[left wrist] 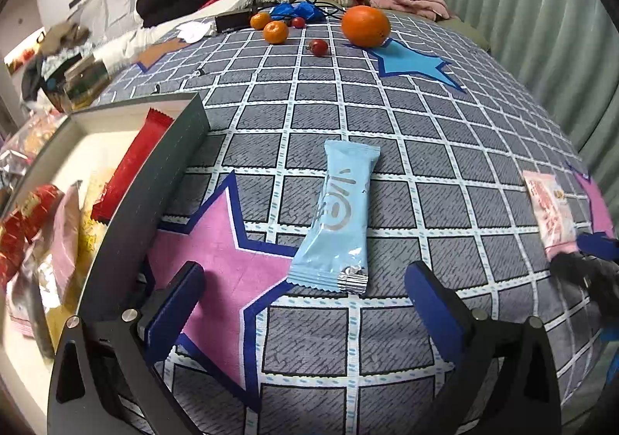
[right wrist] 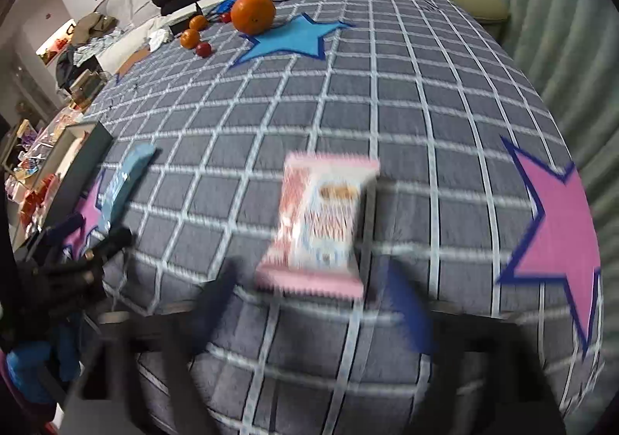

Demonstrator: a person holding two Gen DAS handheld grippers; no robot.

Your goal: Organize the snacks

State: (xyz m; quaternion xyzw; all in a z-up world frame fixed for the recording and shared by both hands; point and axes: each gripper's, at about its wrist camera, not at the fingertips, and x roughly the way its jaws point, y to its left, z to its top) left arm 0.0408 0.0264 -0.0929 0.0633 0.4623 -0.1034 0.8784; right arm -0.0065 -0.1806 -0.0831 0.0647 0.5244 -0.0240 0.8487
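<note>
A light blue snack packet lies flat on the checked cloth, its near end just beyond my left gripper, which stands open and wide with nothing between its blue fingers. A pink and white snack packet lies in front of my right gripper, also open, its fingers blurred on either side of the packet's near end without pressing it. The same pink packet shows at the right of the left wrist view. A dark-walled box at the left holds a red packet and several other snacks.
A large orange, two small oranges and small red fruits sit at the far side of the cloth with black cables. Clothes and cushions are piled behind. The green curtain hangs along the right edge.
</note>
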